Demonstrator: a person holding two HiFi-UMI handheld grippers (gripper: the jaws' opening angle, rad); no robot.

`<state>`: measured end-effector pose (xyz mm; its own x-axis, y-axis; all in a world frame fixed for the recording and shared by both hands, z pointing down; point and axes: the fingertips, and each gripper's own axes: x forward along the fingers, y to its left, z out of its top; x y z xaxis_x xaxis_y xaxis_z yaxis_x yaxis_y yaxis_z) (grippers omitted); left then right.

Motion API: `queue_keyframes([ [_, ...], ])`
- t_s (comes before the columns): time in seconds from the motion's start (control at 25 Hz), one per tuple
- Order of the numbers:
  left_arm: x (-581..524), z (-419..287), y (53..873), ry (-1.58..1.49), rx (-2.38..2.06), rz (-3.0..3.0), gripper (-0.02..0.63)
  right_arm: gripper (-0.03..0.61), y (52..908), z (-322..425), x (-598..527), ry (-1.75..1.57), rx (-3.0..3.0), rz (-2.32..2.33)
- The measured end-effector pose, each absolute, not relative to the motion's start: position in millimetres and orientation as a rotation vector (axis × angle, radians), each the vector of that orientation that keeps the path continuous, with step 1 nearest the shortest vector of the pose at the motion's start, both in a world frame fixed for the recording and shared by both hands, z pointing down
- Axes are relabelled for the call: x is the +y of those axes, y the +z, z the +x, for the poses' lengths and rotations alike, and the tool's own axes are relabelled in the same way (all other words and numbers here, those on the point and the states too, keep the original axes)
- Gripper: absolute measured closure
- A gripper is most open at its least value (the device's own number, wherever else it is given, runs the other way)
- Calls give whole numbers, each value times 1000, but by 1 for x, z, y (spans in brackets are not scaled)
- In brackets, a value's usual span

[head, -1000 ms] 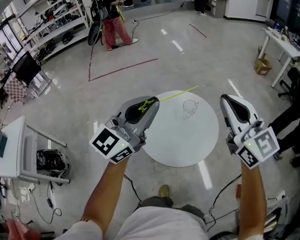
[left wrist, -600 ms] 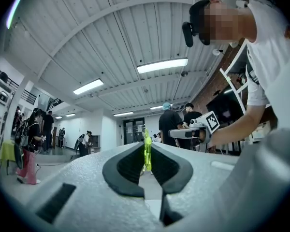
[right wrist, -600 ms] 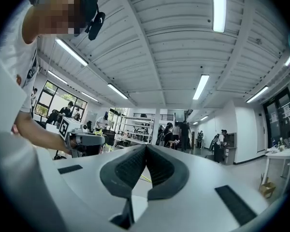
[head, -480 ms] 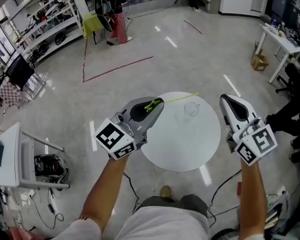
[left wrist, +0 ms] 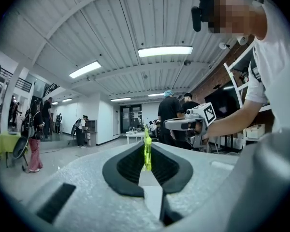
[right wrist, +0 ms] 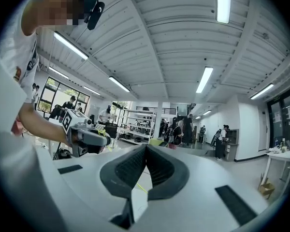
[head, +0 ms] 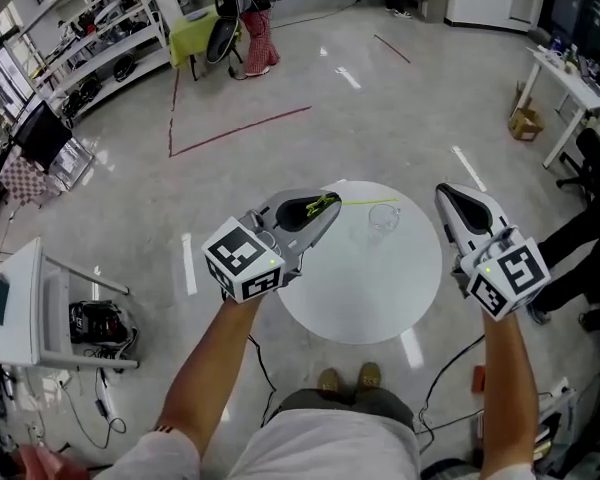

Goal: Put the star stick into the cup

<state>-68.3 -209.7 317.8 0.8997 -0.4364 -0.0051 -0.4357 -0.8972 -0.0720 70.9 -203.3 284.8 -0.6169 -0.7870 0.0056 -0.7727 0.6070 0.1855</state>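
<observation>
Just left of the clear glass cup (head: 382, 220), the left gripper (head: 320, 211) is holding the thin yellow-green star stick (head: 360, 203), its jaws pressed together on the star end so that the long shaft is reaching out sideways towards the cup. The stick is lying roughly level in the air, its free tip showing just past the cup's rim in the head view, though how high above the rim it is riding cannot be told; it is not yet inside. Pinching it at the very end is probably leaving the whole length free to be tipped down into the mouth. The cup itself is standing upright on the round white table (head: 360, 288), which is spreading beneath and towards the person from it. Well to the right of the cup, the right gripper (right wrist: 146, 149) is hanging with its jaws closed together on nothing, apparently keeping clear so as not to knock the glass. Both bare forearms are stretching forward from the person's body on either side of the cup, the left one angling inward and turning its marker cube upward, the right one running nearly straight ahead.
</observation>
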Motion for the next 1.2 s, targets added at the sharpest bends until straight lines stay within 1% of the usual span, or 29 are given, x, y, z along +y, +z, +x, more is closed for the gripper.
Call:
queue_keyframes([
  [0.24, -229, -54, 341, -144, 692, -3042, 586, 568, 293, 76, -222, -230, -2733, 1295],
  [0.92, -281, -7, 440, -558, 768, -3167, 586, 568, 319, 93, -251, -168, -2738, 1221],
  [1.2, -295, 6, 469, -666, 757, -3200, 586, 568, 330, 95, -263, -140, -2732, 1202],
])
